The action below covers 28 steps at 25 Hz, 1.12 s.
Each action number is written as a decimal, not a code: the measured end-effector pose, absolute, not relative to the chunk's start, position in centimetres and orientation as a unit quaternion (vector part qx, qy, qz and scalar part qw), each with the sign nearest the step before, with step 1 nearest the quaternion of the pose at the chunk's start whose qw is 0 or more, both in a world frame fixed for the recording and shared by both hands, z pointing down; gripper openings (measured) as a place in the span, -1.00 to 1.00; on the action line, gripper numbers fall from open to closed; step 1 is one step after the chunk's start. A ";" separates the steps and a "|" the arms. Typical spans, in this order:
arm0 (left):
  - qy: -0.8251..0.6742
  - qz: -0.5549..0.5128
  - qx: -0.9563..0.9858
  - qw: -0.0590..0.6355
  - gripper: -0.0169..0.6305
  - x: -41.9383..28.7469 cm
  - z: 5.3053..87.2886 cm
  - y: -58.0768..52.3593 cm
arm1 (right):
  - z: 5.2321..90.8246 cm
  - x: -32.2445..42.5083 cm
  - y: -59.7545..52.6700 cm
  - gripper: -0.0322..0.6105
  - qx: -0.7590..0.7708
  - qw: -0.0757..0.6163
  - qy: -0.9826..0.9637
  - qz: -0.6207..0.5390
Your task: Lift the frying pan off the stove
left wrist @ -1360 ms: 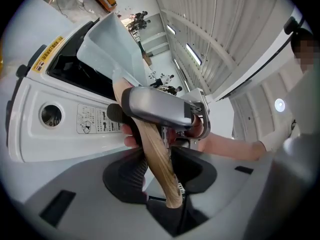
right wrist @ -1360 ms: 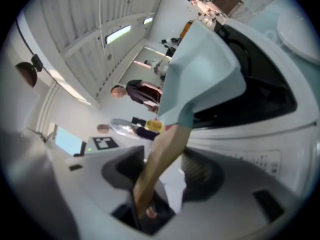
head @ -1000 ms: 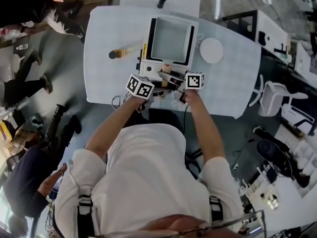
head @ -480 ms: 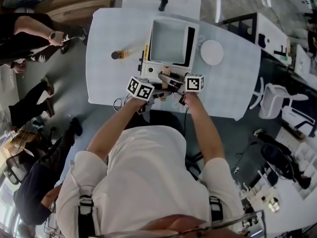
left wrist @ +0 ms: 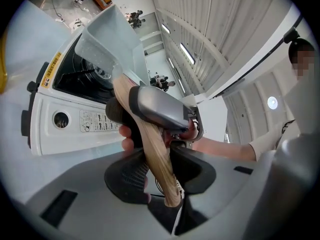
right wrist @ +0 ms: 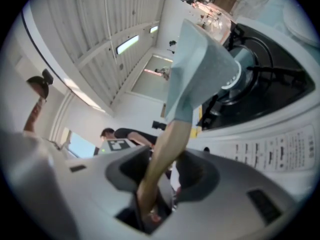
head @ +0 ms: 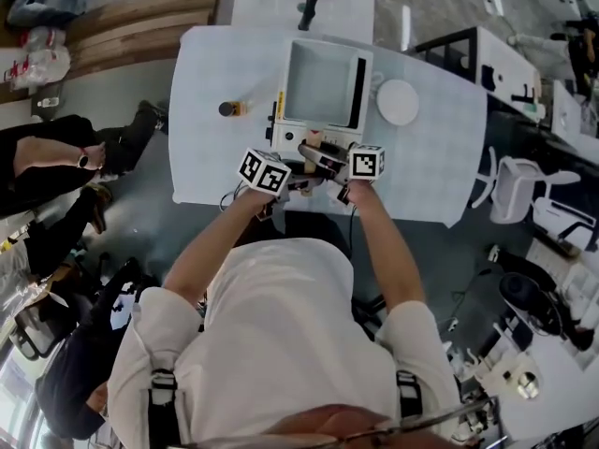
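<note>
The square pale grey frying pan (head: 321,82) hangs just above the white portable gas stove (head: 288,138), whose black burner (right wrist: 260,79) shows under its raised base. The pan's wooden handle (head: 313,145) points toward me. My left gripper (head: 296,178) is shut on the handle (left wrist: 150,134) near its end. My right gripper (head: 328,163) is shut on the same handle (right wrist: 165,149) a little closer to the pan (right wrist: 200,64). In the left gripper view the pan (left wrist: 107,34) tilts up over the stove (left wrist: 75,119).
On the white table (head: 206,157), a round white plate (head: 398,101) lies right of the stove and a small bottle (head: 229,108) lies to its left. People (head: 56,157) stand at the left of the table. A white chair (head: 519,190) is at the right.
Both grippers keep their hold on the handle and the pan stays over the stove with little shift. The people at the left have moved along the floor.
</note>
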State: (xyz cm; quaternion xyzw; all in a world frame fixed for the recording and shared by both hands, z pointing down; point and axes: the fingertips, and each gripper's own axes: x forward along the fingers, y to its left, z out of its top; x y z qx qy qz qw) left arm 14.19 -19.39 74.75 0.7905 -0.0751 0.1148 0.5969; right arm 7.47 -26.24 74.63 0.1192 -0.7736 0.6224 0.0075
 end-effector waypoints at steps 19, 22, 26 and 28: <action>-0.017 0.160 0.815 0.557 -0.47 9.1 67.7 -13.2 | 67.4 3.5 -21.0 -0.35 0.182 -0.045 -0.792 0.581; -0.010 0.166 0.816 0.553 -0.47 8.7 67.2 -12.0 | 66.5 3.1 -20.0 -0.35 0.186 -0.053 -0.795 0.575; -0.005 0.168 0.817 0.552 -0.48 9.3 66.8 -10.6 | 66.6 3.9 -18.5 -0.35 0.196 -0.049 -0.792 0.576; -0.005 0.166 0.817 0.552 -0.48 9.9 66.6 -9.8 | 66.2 4.4 -17.7 -0.35 0.193 -0.048 -0.796 0.572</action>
